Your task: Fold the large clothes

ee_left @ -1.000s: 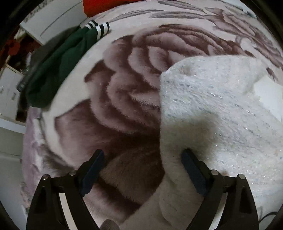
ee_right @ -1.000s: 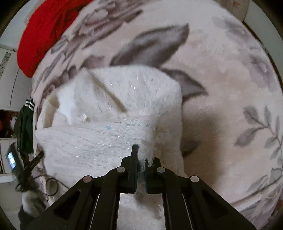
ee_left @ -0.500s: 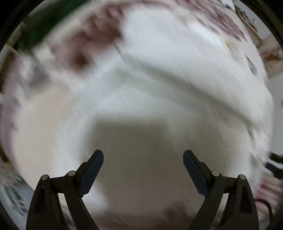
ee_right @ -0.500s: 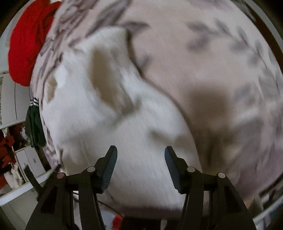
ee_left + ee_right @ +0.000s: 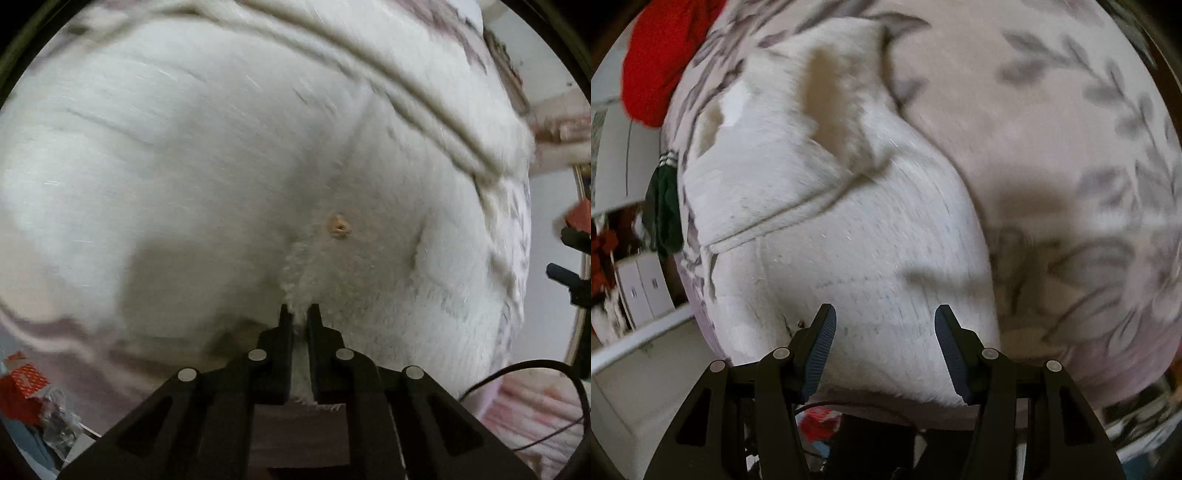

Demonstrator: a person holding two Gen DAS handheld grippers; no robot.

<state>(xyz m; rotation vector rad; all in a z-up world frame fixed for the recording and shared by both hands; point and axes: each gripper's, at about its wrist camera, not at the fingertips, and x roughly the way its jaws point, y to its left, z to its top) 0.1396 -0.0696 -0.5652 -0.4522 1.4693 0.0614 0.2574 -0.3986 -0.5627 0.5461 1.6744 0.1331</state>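
Observation:
A fluffy white sweater (image 5: 229,177) lies partly folded on a floral blanket and fills most of the left wrist view. A small tan button (image 5: 338,226) shows on it. My left gripper (image 5: 300,314) is shut on a tuft of the white sweater at its near edge. In the right wrist view the same white sweater (image 5: 857,236) stretches from the near edge toward the upper left. My right gripper (image 5: 884,332) hovers over the sweater's near end, jaws apart, with nothing pressed between its pads.
The floral blanket (image 5: 1052,147) covers the bed to the right of the sweater. A red garment (image 5: 657,55) and a dark green garment (image 5: 663,206) lie at the bed's far left edge. White cabinets (image 5: 639,291) stand beside the bed. A black cable (image 5: 535,373) hangs at the right.
My left gripper swept from the blanket over the sweater and shut on its edge. My right gripper let go of the sweater fold, opened, and drew back toward the near edge.

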